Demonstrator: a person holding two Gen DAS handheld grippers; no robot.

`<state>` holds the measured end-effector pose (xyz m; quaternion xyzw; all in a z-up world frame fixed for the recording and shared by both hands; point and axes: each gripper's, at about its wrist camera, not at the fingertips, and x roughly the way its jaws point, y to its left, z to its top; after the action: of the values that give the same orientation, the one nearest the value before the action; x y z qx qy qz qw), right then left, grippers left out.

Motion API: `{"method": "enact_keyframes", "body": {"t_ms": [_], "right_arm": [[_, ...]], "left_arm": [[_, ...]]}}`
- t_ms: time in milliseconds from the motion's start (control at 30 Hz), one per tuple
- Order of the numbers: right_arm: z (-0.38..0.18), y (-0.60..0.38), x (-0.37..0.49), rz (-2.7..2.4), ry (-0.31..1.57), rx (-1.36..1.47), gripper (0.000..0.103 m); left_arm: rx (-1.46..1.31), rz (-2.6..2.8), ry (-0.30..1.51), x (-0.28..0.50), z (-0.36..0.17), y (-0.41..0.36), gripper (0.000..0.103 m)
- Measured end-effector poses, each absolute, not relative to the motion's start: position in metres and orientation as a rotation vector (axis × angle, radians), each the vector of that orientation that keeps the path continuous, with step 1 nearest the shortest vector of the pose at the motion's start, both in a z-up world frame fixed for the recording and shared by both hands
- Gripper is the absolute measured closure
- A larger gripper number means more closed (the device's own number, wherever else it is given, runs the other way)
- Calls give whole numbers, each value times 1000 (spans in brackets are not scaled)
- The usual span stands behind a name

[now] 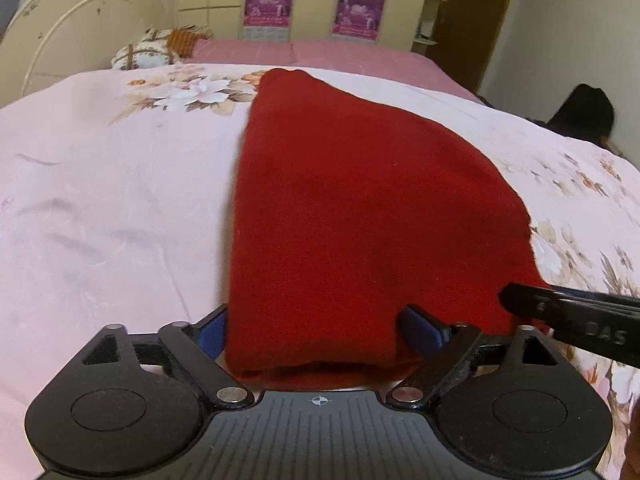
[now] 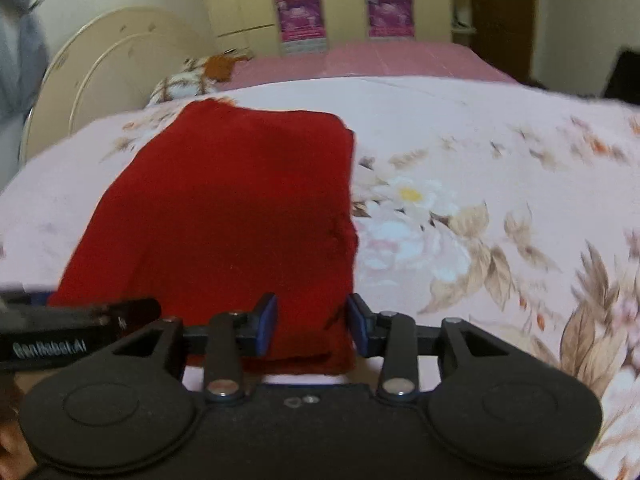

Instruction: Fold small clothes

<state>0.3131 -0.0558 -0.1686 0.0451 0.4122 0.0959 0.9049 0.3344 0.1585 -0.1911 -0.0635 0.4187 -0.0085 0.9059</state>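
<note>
- Red cloth [image 1: 360, 208] lies folded on the flowered bed [image 1: 100, 200].
- Left gripper [image 1: 316, 332] jaws wide around its near edge.
- Right gripper [image 2: 313, 322] jaws narrower, cloth corner between.

Bedspread [image 1: 100, 200] lies bare and flat left of the red cloth [image 1: 352, 200]; a gripper could pass there. Same on the far side: floral cover runs open right of the cloth's edge. Cloth itself fills the middle lane, its near edge between the fingers of the left gripper [image 1: 316, 330] and of the right gripper [image 2: 312, 322], which sit close beside each other. Far end: pillow [image 1: 144, 54] and cream headboard [image 1: 76, 28] close off the left; wardrobe [image 1: 320, 0] behind.
</note>
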Motion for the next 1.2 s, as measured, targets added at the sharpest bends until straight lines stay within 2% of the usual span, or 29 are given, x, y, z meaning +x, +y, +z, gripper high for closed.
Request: {"method": "enact_keyframes", "body": {"t_ms": [67, 100, 133, 667, 767, 833, 933, 1200], "right_arm": [[-165, -55, 310, 191, 849, 93, 63], [-166, -53, 309, 187, 852, 80, 63], [-166, -52, 309, 185, 855, 73, 63], [-167, -52, 314, 200, 878, 50, 57], [-154, -54, 312, 209, 829, 40, 56], [-142, -54, 315, 206, 778, 35, 52], [-131, -52, 335, 181, 737, 21, 44], [-146, -40, 402, 93, 764, 5, 43]], "left_arm": [[-124, -24, 863, 333, -188, 156, 10], [-118, -27, 863, 333, -187, 155, 2], [-117, -30, 870, 333, -187, 155, 0], [-258, 16, 1067, 356, -187, 167, 0], [-265, 57, 972, 350, -168, 173, 0], [-254, 86, 897, 352, -152, 175, 0], [-189, 98, 880, 375, -144, 171, 0], [-126, 115, 940, 439, -183, 159, 0]]}}
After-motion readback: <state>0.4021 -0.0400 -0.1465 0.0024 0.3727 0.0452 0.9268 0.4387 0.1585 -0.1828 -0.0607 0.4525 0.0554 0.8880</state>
